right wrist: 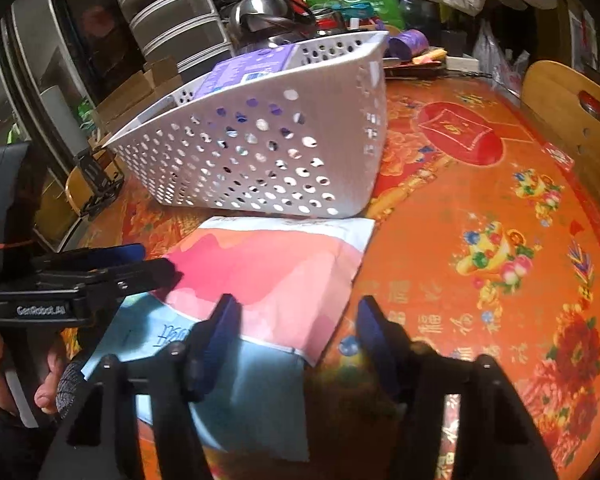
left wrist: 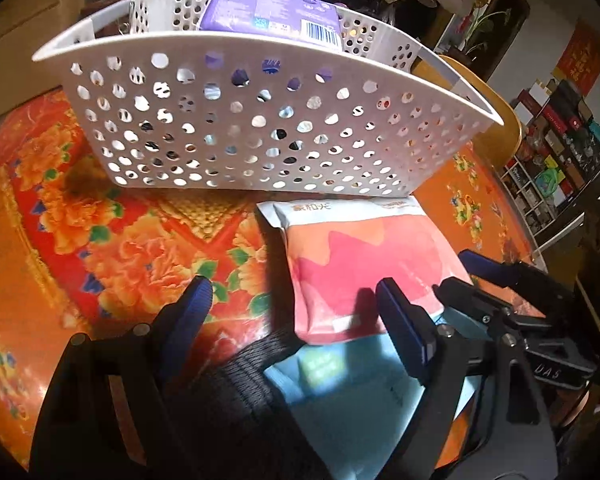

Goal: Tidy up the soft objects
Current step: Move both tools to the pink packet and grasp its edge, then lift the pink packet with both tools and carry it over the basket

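A soft pink, white and blue packet (left wrist: 364, 256) lies flat on the table just in front of a white perforated basket (left wrist: 236, 120). A purple packet (left wrist: 272, 12) sits inside the basket. My left gripper (left wrist: 294, 300) is open, its right finger over the pink packet's near left edge and its left finger over the tablecloth. A black knitted item (left wrist: 256, 376) lies under it. In the right wrist view my right gripper (right wrist: 298, 320) is open above the packet's (right wrist: 268, 272) right near corner. The basket (right wrist: 284, 152) stands behind. The left gripper's fingers (right wrist: 112, 264) show at the left.
The table has a red and orange floral cloth (right wrist: 480, 240). A wooden chair back (right wrist: 568, 108) stands at the right. Kettle, bags and boxes (right wrist: 260, 12) crowd the back edge. Shelves of goods (left wrist: 556, 144) stand beyond the table.
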Motion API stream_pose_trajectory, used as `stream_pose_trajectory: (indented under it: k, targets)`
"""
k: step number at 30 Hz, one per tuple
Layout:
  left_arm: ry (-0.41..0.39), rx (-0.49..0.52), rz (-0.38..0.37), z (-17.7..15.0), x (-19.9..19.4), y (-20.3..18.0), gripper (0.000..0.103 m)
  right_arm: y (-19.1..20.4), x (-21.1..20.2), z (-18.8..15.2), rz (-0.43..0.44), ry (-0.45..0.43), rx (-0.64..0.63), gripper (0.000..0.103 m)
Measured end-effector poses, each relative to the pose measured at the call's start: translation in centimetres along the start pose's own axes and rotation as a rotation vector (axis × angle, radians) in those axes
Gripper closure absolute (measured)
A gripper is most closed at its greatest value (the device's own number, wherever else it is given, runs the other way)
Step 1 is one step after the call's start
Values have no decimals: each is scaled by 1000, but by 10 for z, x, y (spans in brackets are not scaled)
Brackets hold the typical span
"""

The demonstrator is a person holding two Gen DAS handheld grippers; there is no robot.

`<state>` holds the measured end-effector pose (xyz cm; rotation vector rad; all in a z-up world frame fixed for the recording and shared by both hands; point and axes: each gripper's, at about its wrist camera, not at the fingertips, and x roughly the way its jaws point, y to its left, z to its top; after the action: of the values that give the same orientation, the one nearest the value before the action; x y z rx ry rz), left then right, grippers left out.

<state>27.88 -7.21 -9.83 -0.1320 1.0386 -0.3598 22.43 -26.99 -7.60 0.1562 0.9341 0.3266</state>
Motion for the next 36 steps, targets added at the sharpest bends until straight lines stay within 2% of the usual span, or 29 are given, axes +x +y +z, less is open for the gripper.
stream_pose_trajectory:
  k: [5,7,10,14,18,20,22,27,30,36]
  targets:
    - [32,2,-46,3,13,-7,25,7,6,4,8,13,-31,55]
    - [44,4,-67,4,19,-11,37,9,8,6,13,20,-40,57]
    - [58,-7,-103,5,24,-14,48,12,9,7,12,28,-54,58]
    - [54,2,-97,7,27,-22,52,12,11,8,9,42,-63,63]
    - [52,-1,-104,2,28,-24,58,13,13,8,19,43,-70,75]
    - [45,-16,-112,0,28,-20,65,16,14,9,4,40,-81,87]
    - [30,-24,-120,-3,20,-13,73,18,13,9,-24,26,-96,94]
    - [5,0,-109,-4,14,-19,78,19,11,9,-40,7,-112,97]
    - [-29,-4,-138,-6,4,-18,84,19,8,9,-45,-11,-116,100]
    - [-97,17,-153,-12,-23,-15,85,26,-8,7,-35,-52,-136,100]
